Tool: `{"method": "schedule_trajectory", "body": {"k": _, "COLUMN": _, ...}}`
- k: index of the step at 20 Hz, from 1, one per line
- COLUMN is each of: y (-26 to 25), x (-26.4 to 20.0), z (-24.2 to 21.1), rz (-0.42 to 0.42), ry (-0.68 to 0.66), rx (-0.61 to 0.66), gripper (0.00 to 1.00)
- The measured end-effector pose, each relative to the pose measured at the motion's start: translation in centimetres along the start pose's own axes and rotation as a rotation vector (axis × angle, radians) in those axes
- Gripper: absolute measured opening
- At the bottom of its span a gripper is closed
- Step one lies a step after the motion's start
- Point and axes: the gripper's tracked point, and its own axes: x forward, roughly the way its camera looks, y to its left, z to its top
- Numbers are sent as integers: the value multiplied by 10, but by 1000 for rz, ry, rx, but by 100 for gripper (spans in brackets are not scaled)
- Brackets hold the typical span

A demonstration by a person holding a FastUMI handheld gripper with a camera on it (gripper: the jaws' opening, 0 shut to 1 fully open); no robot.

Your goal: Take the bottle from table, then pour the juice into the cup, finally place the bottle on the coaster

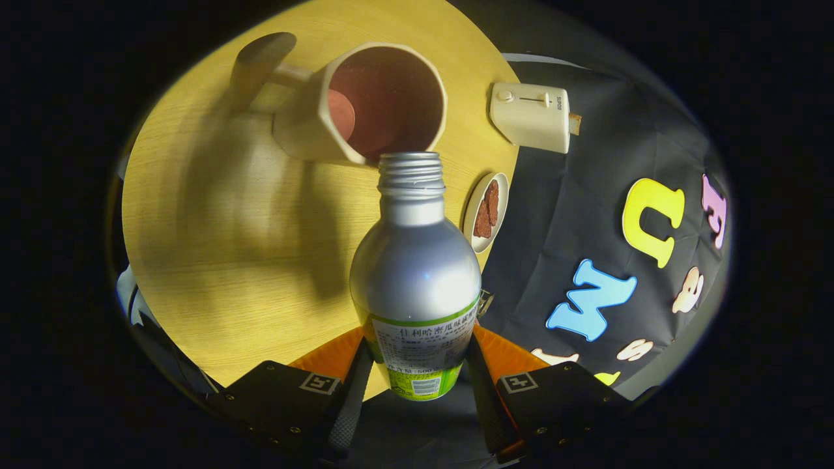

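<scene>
Closest to me, my gripper (417,384) has its two fingers (348,397) clamped on the bottle (415,280), one black pad against each side of the labelled lower body, orange finger bases showing behind them at about 7 and 5 o'clock of the bottle. I read that as a firm two-sided grasp on the label band.

The bottle is silver metal with a green and white label near its base. It points away from me along the fingers toward 12 o'clock. Its threaded neck (411,176) is bare, with no cap on it, and I cannot see any liquid from here.

Just beyond the neck, at 12 o'clock, is the cream cup (365,104), a faceted mug with a reddish-brown inside. The bottle's mouth overlaps the near part of the cup's rim in my view; I cannot tell whether they touch. The cup's handle (260,68) sticks out toward 10 o'clock. I cannot make out juice inside the cup.

The cup stands on a round yellow wooden table (215,260). At 2 o'clock from the bottle's neck, near the table's edge, is a small white dish (479,231) holding brown pieces. Farther out, at about 1 o'clock, a cream toaster (531,117) sits at the table's edge.
</scene>
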Motion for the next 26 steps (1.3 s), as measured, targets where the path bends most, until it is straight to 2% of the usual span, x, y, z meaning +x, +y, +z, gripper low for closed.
{"method": "schedule_trajectory", "body": {"k": 9, "y": -12, "x": -2, "z": 4, "rz": -13, "ry": 19, "rx": -97, "gripper": 75}}
{"method": "schedule_trajectory", "body": {"k": 26, "y": -26, "x": -14, "z": 6, "rz": 8, "ry": 64, "rx": -172, "gripper": 75}}
